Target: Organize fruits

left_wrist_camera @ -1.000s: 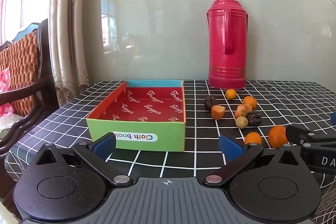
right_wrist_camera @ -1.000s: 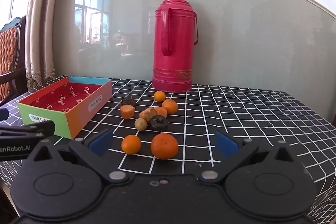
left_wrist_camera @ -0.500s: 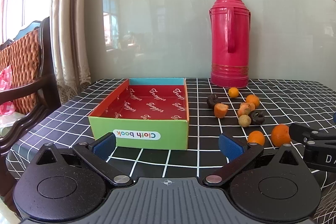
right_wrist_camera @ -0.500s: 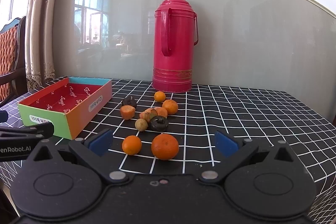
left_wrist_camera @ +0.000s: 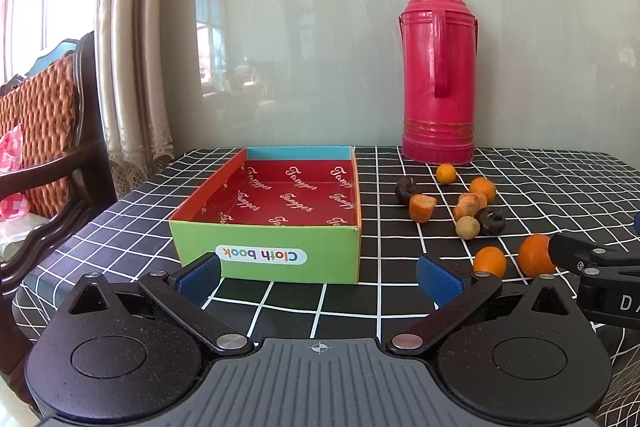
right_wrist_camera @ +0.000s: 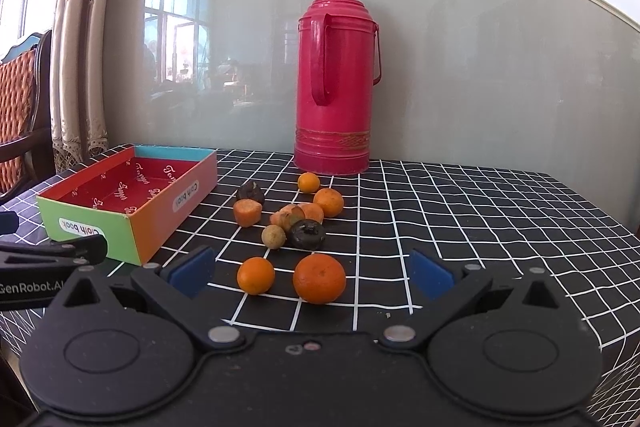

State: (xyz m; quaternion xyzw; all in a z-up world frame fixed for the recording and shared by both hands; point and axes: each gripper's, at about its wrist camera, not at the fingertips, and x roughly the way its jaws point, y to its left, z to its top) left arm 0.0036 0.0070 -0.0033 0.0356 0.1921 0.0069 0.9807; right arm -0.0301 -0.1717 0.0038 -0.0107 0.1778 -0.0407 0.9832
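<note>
An empty cardboard box (left_wrist_camera: 276,203) with a red inside and a green front stands on the checked table; it also shows in the right wrist view (right_wrist_camera: 132,203). Several small fruits lie to its right: a large orange (right_wrist_camera: 319,278), a smaller orange (right_wrist_camera: 256,275), a pale round fruit (right_wrist_camera: 273,236), a dark fruit (right_wrist_camera: 307,234) and more behind. My left gripper (left_wrist_camera: 318,273) is open and empty just in front of the box. My right gripper (right_wrist_camera: 312,271) is open and empty, with the two near oranges between its fingers' line of view.
A tall red thermos (right_wrist_camera: 334,79) stands at the back against the wall; it also shows in the left wrist view (left_wrist_camera: 438,71). A wooden chair with an orange cushion (left_wrist_camera: 36,131) stands left of the table. The table's black checked cloth (right_wrist_camera: 460,211) stretches to the right.
The left gripper has drawn back and risen slightly, so the box looks a little farther. The right gripper has hardly moved. Both stay open.
</note>
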